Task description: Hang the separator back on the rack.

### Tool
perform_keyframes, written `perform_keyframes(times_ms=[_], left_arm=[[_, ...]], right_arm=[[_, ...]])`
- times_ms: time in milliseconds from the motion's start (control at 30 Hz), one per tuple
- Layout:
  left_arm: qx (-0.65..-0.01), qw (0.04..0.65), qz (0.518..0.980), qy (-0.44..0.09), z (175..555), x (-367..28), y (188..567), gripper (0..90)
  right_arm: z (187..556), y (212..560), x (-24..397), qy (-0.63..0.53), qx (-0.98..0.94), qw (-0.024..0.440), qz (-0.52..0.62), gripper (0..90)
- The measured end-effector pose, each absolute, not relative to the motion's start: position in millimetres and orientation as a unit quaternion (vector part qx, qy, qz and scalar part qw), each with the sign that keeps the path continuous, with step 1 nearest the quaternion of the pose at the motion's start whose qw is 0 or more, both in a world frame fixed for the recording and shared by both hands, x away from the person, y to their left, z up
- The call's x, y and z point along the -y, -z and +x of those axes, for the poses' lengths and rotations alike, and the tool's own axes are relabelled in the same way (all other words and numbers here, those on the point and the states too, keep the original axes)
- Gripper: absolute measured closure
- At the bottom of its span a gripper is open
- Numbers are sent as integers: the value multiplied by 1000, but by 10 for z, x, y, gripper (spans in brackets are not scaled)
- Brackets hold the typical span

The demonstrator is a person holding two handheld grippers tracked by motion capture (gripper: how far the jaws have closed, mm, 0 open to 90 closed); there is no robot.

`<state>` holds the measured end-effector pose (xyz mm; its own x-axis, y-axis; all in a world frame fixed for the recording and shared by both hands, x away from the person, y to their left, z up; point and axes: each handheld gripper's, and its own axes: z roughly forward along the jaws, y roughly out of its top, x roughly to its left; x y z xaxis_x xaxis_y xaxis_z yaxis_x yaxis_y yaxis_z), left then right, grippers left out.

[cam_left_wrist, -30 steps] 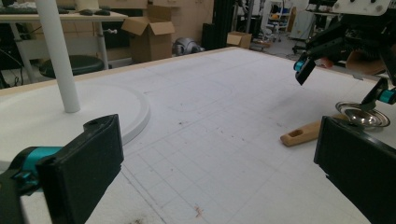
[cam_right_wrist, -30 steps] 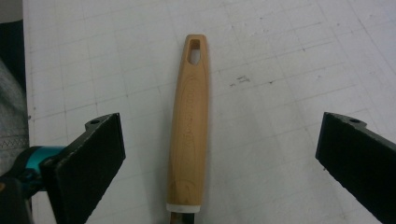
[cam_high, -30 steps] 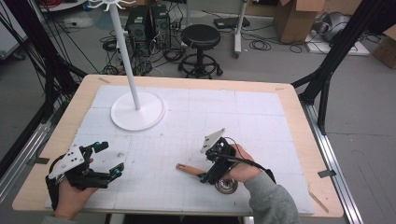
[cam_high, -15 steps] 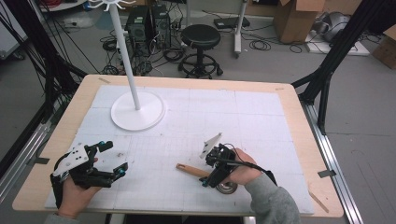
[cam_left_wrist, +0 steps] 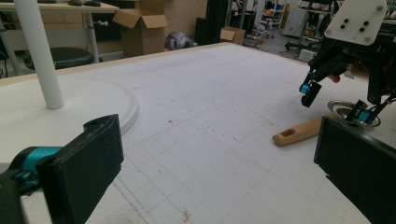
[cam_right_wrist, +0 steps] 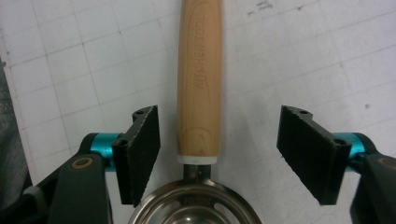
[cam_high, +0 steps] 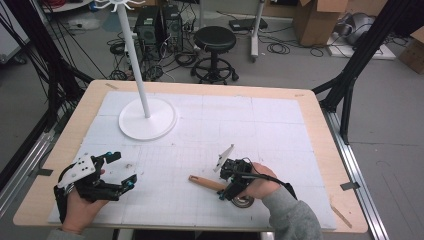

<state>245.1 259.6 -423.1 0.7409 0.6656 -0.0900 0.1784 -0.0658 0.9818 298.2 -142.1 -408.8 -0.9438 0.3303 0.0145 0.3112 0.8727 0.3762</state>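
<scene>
From above, we see the left gripper [cam_high: 118, 171] spread near the table's [cam_high: 310, 115] near-left edge; the right gripper [cam_high: 226, 184] hangs over a wooden-handled strainer [cam_high: 208, 183] lying near-centre, with bare white mat all round. Far left stands a white stand [cam_high: 146, 120].

Along the left gripper, jaws are wide apart, with open mat ahead.

Along the right gripper [cam_right_wrist: 219, 154], jaws are parted, flanking the handle [cam_right_wrist: 200, 79] untouched.
</scene>
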Motion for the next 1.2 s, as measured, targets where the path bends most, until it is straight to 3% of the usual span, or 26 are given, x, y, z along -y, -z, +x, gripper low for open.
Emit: perform_keyframes(times_ms=[567, 1200], left_arm=[[-296, 611, 705, -206, 2444, -2592, 4227, 18], [-296, 612, 703, -209, 2448, -2597, 4224, 18]], right_arm=[[2958, 4090, 1417, -166, -971, 8, 170, 477], [2938, 4110, 1431, -144, -975, 6, 172, 537]])
